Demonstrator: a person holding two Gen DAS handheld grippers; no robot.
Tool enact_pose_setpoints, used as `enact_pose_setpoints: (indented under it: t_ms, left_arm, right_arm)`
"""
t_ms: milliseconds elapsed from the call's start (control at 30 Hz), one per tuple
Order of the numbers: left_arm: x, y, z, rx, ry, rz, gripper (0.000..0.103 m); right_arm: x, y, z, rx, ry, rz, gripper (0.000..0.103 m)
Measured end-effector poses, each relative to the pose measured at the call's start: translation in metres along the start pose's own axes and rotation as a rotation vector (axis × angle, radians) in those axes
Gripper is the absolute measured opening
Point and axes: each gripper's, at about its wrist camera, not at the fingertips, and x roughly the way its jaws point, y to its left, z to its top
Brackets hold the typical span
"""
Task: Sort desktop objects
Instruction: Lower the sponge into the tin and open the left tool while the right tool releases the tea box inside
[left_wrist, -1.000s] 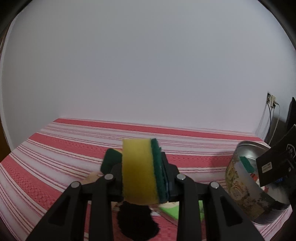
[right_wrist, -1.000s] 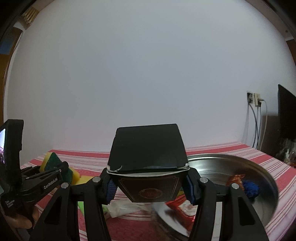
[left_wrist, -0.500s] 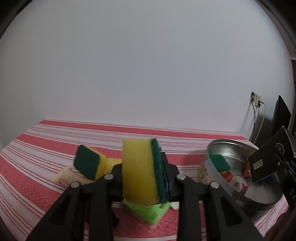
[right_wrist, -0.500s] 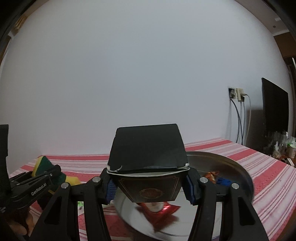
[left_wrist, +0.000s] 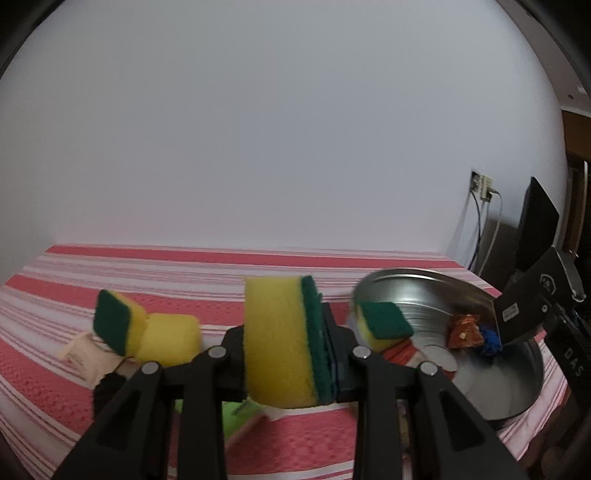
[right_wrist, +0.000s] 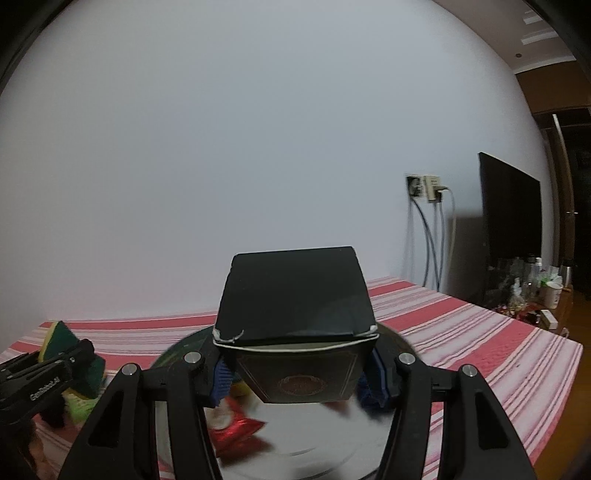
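Both hands swung toward the round metal tin, left gripper clamped on a yellow-green sponge above the striped tabletop, right gripper pinching a black cardboard box over it, so they might collide.

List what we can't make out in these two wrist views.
- Right wrist view: most of the metal tin interior is hidden by the black box held in the right gripper; the red packet is motion-blurred.
- Left wrist view: the green item and the black object are blocked by the left gripper and its sponge.
- Left wrist view: the box label is too small to read.
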Motion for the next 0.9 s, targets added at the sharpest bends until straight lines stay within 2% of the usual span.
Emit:
enact_pose_setpoints:
  t_ms: [167, 367, 667, 900]
  left_arm:
    - [0.004, -0.023, 0.007, 0.042, 0.006, -0.011, 0.029]
    - [0.01, -0.047, 0.012, 0.064, 0.013, -0.061, 0.029]
    - [0.019, -0.079, 0.018, 0.086, 0.051, -0.135, 0.029]
    - [0.024, -0.099, 0.014, 0.116, 0.073, -0.176, 0.029]
  right_arm:
    - [0.0, -0.018, 0.004, 0.019, 0.001, -0.042, 0.06]
    - [0.005, -0.035, 0.014, 0.009, 0.0, -0.068, 0.06]
    - [0.026, -0.035, 0.034, -0.059, -0.005, -0.082, 0.06]
    - [0.061, -0.031, 0.044, -0.099, 0.091, -0.028, 0.06]
